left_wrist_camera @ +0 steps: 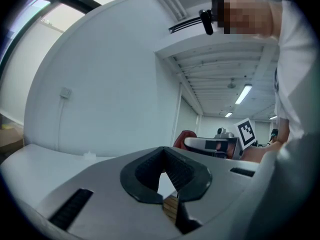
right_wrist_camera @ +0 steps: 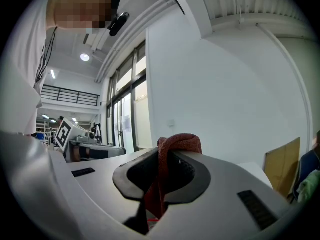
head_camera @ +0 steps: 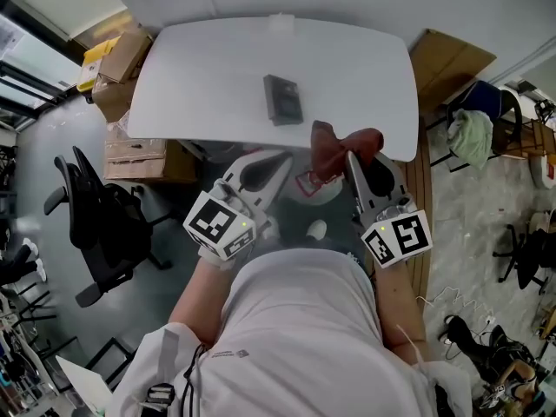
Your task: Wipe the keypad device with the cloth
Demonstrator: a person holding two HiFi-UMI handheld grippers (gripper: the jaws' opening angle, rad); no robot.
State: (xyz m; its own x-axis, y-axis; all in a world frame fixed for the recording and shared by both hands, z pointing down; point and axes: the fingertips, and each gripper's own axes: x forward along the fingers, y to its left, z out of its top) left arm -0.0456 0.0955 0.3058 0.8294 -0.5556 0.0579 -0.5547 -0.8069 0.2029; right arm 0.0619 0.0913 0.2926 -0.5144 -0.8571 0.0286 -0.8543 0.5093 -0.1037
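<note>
A dark keypad device [head_camera: 282, 99] lies flat near the middle of the white table [head_camera: 208, 68]. My right gripper [head_camera: 351, 158] is held near the table's front edge, shut on a reddish-brown cloth [head_camera: 334, 148] that bunches out past its tip. In the right gripper view the cloth [right_wrist_camera: 166, 169] is pinched between the jaws and folds over the top. My left gripper [head_camera: 285, 159] sits to the left of it, just below the table's front edge, shut with nothing between its jaws [left_wrist_camera: 167, 196]. Both grippers are short of the keypad.
A black office chair [head_camera: 100, 224] stands on the floor at the left. Cardboard boxes [head_camera: 130, 150] sit under and beside the table's left end. A brown board [head_camera: 447, 63] leans at the right, with a cloth-draped chair [head_camera: 482, 124] further right.
</note>
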